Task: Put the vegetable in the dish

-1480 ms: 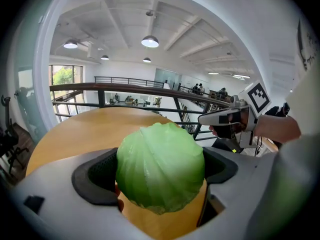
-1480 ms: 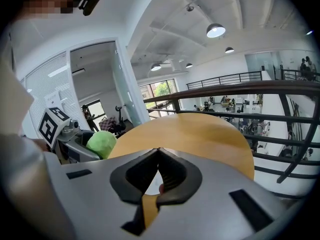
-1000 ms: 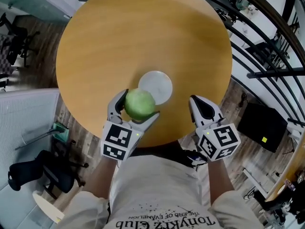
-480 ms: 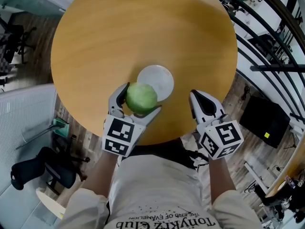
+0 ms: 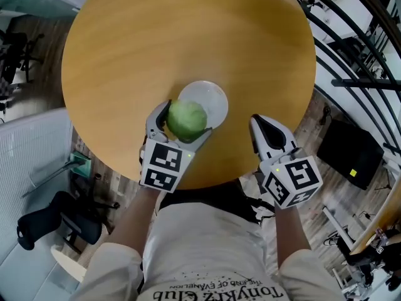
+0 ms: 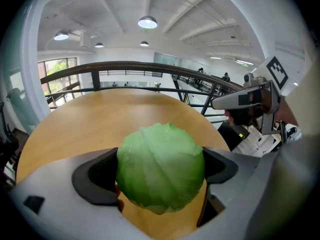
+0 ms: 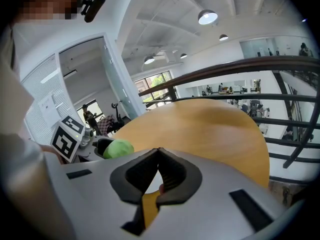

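Note:
A round green cabbage (image 5: 186,119) is clamped in my left gripper (image 5: 185,121), held above the near-left part of a small white dish (image 5: 213,99) on the round wooden table (image 5: 188,36). In the left gripper view the cabbage (image 6: 160,167) fills the space between the two jaws. My right gripper (image 5: 264,129) hovers over the table's near edge, right of the dish, with its jaws pressed together and nothing in them. From the right gripper view the cabbage (image 7: 118,148) shows at the left, beside the left gripper's marker cube (image 7: 66,135).
The table stands beside a dark curved railing (image 5: 351,49). A black office chair (image 5: 56,215) is on the floor at lower left, and a black box (image 5: 351,155) lies on the floor at right. The person's torso fills the bottom of the head view.
My left gripper has carried the cabbage forward, from short of the dish to over its near-left part. The right gripper has stayed where it was.

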